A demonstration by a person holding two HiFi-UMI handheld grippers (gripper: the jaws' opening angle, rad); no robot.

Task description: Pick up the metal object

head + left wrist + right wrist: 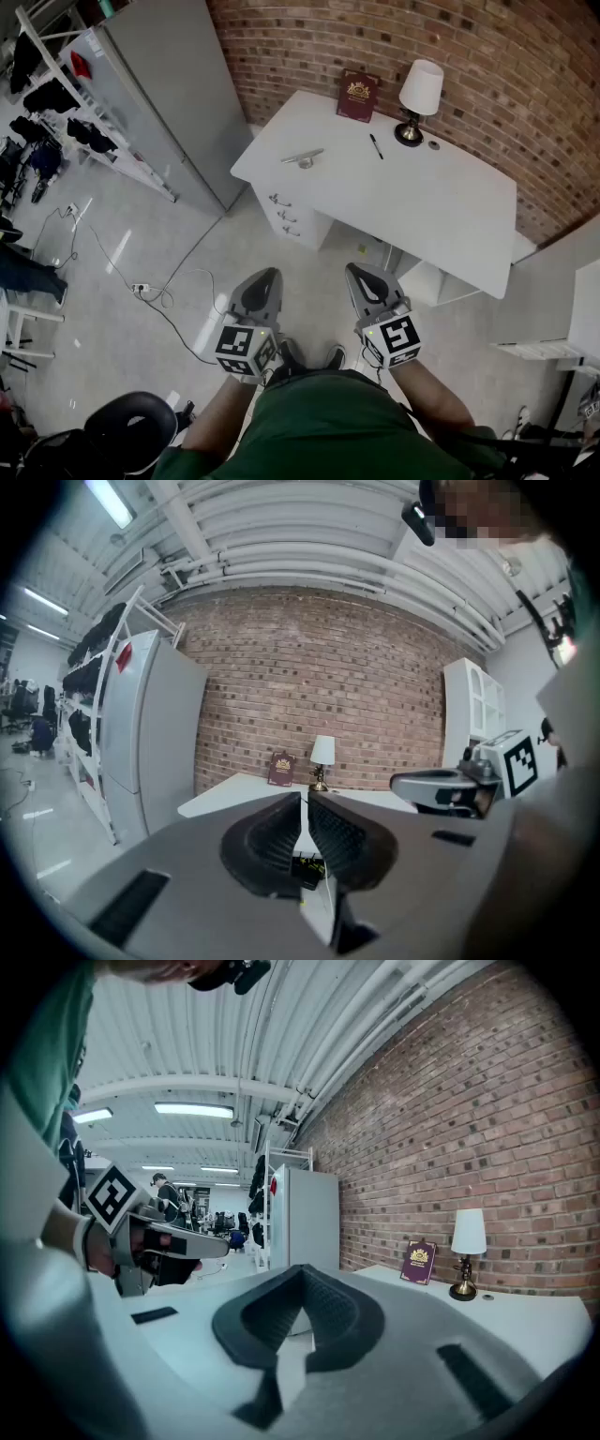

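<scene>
- The left claw (265, 278) has its jaws drawn together, with only a thin slit between them and nothing held; the left gripper view shows the same (305, 801).
- The right claw (362, 273) is closed too, its jaw tips touching and empty, as the right gripper view confirms (302, 1271).
- Both claws hang side by side over the floor (112, 216), near the person's body and well apart from the bench (441, 206), which stands farther off.
- The metal object (303, 157) lies flat on the bench near its left end, by the near edge, touched by neither claw.
- A pen (376, 146) lies to the right of the metal object.
- At the far edge a dark red book (357, 96) leans upright against the brick wall (309, 37), and a lamp (419, 98) with a white shade stands just to its right.
- A grey cabinet (178, 94) stands to the left of the bench.
- A cable (141, 286) trails across the floor on the left.
</scene>
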